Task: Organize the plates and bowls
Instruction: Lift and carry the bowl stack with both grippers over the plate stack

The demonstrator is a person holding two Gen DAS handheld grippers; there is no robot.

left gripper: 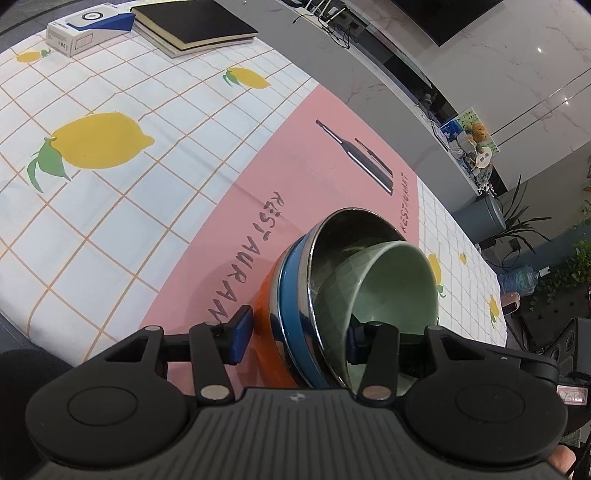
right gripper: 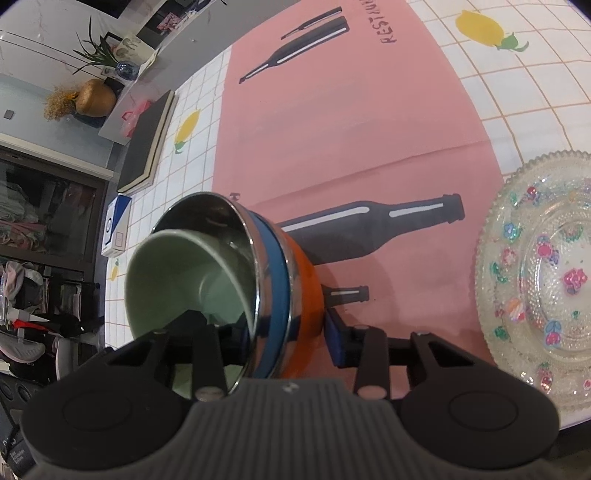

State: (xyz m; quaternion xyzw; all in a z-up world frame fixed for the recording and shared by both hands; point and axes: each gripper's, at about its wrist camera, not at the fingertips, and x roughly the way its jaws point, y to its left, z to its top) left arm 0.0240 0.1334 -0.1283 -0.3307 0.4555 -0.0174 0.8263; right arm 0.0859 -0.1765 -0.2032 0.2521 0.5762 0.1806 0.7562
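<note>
A nested stack of bowls is held tilted over the pink placemat (left gripper: 295,155): an orange bowl (left gripper: 271,332) outermost, a blue-banded steel bowl (left gripper: 295,295) inside it, a pale green bowl (left gripper: 391,280) innermost. My left gripper (left gripper: 299,336) is shut on the stack's rim, one finger outside the orange bowl, one inside the green bowl. My right gripper (right gripper: 273,332) grips the opposite rim the same way; the stack (right gripper: 273,280) and green bowl (right gripper: 184,273) fill its view. A clear glass plate (right gripper: 539,273) with painted flowers lies on the table, right of the right gripper.
The table wears a lemon-print checked cloth (left gripper: 110,206). A black notebook (left gripper: 192,22) and a white-blue box (left gripper: 85,26) lie at its far end. Beyond the table edge stand a grey counter (left gripper: 369,48), potted plants and clutter.
</note>
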